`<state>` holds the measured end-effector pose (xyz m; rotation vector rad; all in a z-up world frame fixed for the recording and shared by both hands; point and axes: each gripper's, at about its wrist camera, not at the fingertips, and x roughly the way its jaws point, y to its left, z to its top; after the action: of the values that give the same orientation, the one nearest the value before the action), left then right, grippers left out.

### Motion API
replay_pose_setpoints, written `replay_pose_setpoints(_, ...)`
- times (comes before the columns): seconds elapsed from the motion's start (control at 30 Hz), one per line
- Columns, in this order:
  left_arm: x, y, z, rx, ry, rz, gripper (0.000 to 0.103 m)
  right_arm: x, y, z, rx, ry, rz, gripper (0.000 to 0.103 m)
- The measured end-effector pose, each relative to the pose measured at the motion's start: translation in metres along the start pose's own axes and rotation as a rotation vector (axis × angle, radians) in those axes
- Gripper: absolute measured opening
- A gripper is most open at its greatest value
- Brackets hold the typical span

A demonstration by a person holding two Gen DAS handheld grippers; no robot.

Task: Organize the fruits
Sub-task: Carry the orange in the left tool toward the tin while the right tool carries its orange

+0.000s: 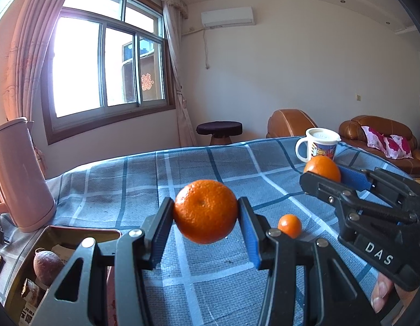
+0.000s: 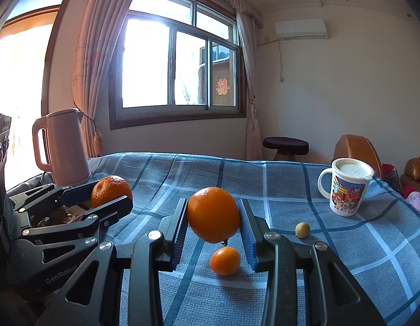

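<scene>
1. The left gripper [image 1: 205, 212] has its fingers clamped on a mandarin [image 1: 205, 211], held in the air at the centre of the left wrist view, above the checked counter [image 1: 128, 179].
2. The right gripper [image 2: 213, 214] likewise grips a smooth orange [image 2: 213, 214] between its fingers, lifted clear of the cloth at the centre of its own view.
3. A gold tin [image 1: 55, 233] sits at the lower left of the left wrist view, with a dark fruit [image 1: 48, 263] already in it. It lies just left of and below the left fingers, so the left hand looks nearer to it than the right.
4. Loose on the counter: a small orange [image 2: 225, 260] below the right fingers, and a tiny yellowish fruit [image 2: 302, 229] toward the mug [image 2: 345, 190].
5. Likely next move: carry the mandarin leftward and down into the tin.
</scene>
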<state>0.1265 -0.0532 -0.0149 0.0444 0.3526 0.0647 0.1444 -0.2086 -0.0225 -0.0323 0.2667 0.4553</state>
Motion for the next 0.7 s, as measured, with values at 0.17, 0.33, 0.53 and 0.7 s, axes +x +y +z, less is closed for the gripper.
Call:
replay_pose_setpoints(0.17, -0.003, 0.003, 0.0, -0.009, -0.009, -0.001, 0.05, -0.005, 0.002, -0.001, -0.004, -0.01, 0.001, 0.039)
replay_pose_setpoints(0.33, -0.005, 0.003, 0.0, -0.012, -0.01, -0.005, 0.05, -0.007, 0.002, -0.002, -0.004, -0.012, 0.003, 0.039)
replay_pose_setpoints(0.53, -0.008, 0.007, -0.002, -0.029, -0.005, -0.012, 0.05, -0.009, 0.004, -0.002, -0.008, -0.014, 0.004, 0.038)
replay_pose_setpoints(0.7, -0.012, 0.01, -0.004, -0.034, -0.005, -0.016, 0.05, -0.009, 0.005, -0.003, -0.015, -0.013, 0.003, 0.038)
